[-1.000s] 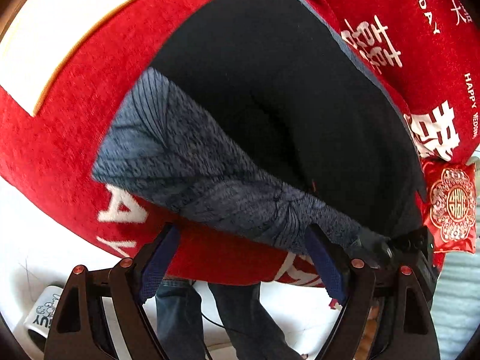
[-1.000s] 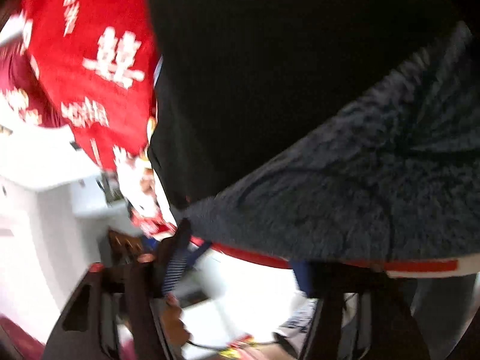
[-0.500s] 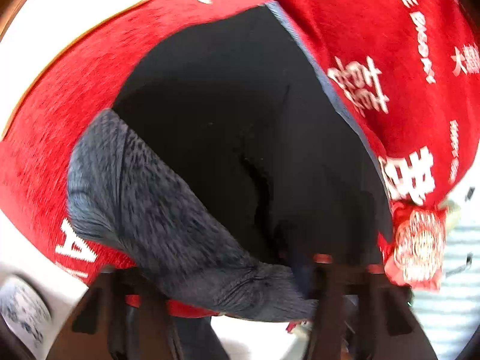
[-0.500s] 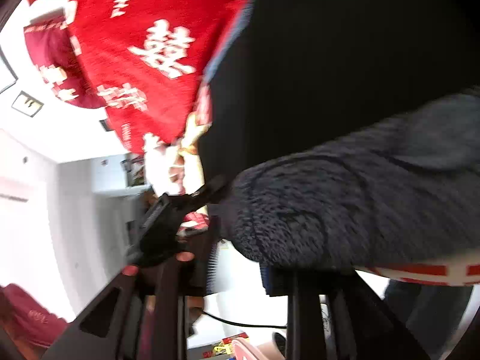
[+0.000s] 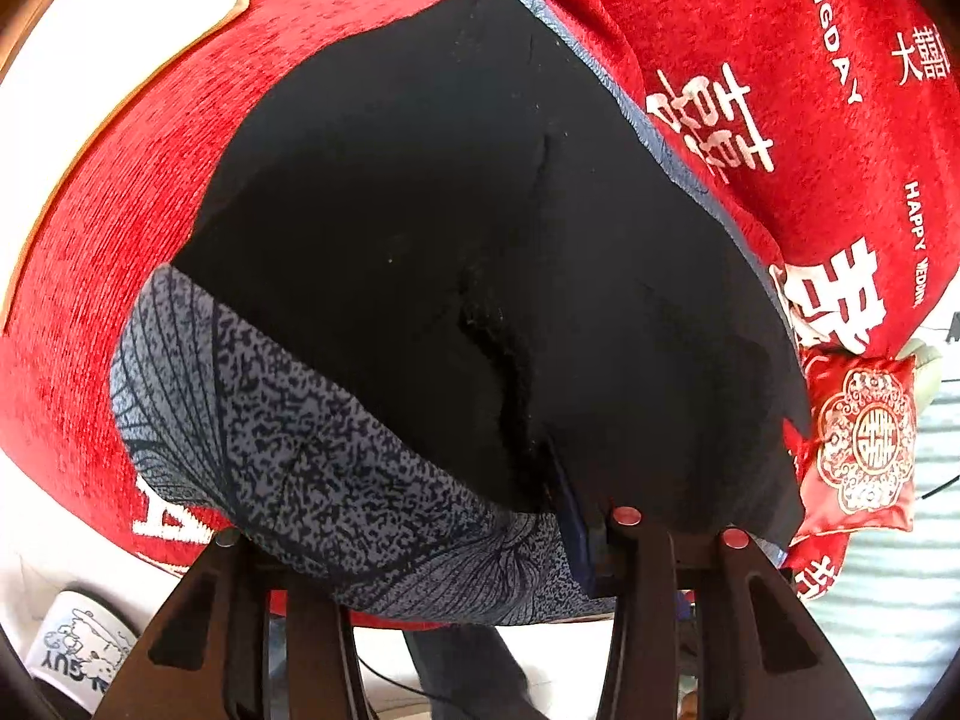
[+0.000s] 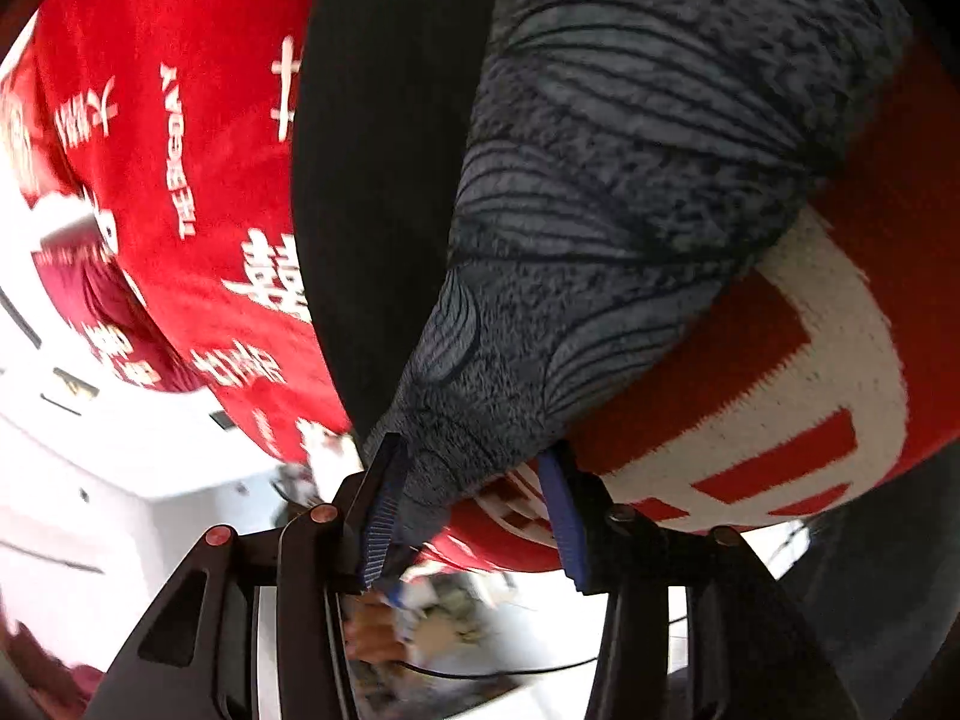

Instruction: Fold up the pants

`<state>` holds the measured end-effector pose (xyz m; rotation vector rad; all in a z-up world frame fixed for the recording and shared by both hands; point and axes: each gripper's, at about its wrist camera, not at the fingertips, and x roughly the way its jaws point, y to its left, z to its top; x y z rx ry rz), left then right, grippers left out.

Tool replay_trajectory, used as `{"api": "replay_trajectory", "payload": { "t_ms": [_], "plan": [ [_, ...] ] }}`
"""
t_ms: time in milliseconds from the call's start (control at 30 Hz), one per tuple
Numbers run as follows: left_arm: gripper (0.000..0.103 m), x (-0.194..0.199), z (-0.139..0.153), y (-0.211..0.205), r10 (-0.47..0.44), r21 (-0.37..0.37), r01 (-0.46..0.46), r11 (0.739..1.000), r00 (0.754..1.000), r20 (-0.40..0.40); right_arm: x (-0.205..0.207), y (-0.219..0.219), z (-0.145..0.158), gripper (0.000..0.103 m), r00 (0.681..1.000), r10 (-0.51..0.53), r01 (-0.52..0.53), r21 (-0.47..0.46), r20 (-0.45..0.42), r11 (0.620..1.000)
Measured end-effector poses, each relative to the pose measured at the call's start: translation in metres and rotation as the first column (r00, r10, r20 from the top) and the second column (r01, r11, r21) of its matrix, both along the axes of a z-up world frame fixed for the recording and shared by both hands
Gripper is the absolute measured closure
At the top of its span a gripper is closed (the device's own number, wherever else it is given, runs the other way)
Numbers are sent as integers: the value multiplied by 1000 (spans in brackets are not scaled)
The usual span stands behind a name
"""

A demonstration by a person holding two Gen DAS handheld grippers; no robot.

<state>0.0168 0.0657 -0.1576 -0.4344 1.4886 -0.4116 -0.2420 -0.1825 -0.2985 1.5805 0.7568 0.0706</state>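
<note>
The pants point(image 5: 456, 252) are black with a grey leaf-patterned band point(image 5: 312, 456) along the near edge, lying on a red blanket point(image 5: 120, 192). My left gripper point(image 5: 432, 546) reaches over the near edge; the patterned band covers its left finger and drapes between the jaws, so the grip is unclear. In the right wrist view the patterned band point(image 6: 600, 180) narrows to a bunched corner that lies between the jaws of my right gripper point(image 6: 474, 504). The blue pads point(image 6: 381, 510) stand apart around that corner.
The red blanket point(image 6: 180, 138) carries white characters and letters. A small red embroidered pillow point(image 5: 858, 444) lies right of the pants. A white slipper point(image 5: 78, 654) and a person's jeans-clad legs point(image 5: 468, 672) show below the bed edge.
Both grippers moved in onto the near edge of the pants. The patterned band now drapes over the left gripper, and its corner sits between the right gripper's jaws. The right view has swung round.
</note>
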Motion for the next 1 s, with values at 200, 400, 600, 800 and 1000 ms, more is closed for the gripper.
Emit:
{"api": "replay_trajectory", "payload": {
  "t_ms": [200, 400, 600, 800, 1000],
  "plan": [
    [71, 1, 18, -8, -23, 14, 23, 1000, 1000, 5, 8, -25, 37, 99, 999, -40, 40, -41, 6, 998],
    [71, 31, 74, -30, -33, 32, 30, 999, 995, 97, 66, -52, 113, 99, 989, 135, -123, -177, 57, 976],
    [71, 107, 107, -69, -45, 48, 35, 998, 971, 233, 175, -88, 162, 99, 962, 271, -256, -267, 18, 929],
    [56, 187, 64, -110, -63, 237, -8, 972, 954, 292, 273, -127, 154, 99, 918, 386, -394, -358, -97, 847],
    [50, 226, 8, -125, 21, 330, -109, 938, 965, 260, 343, -146, 90, 97, 858, 429, -511, -390, -282, 766]
  ]
}}
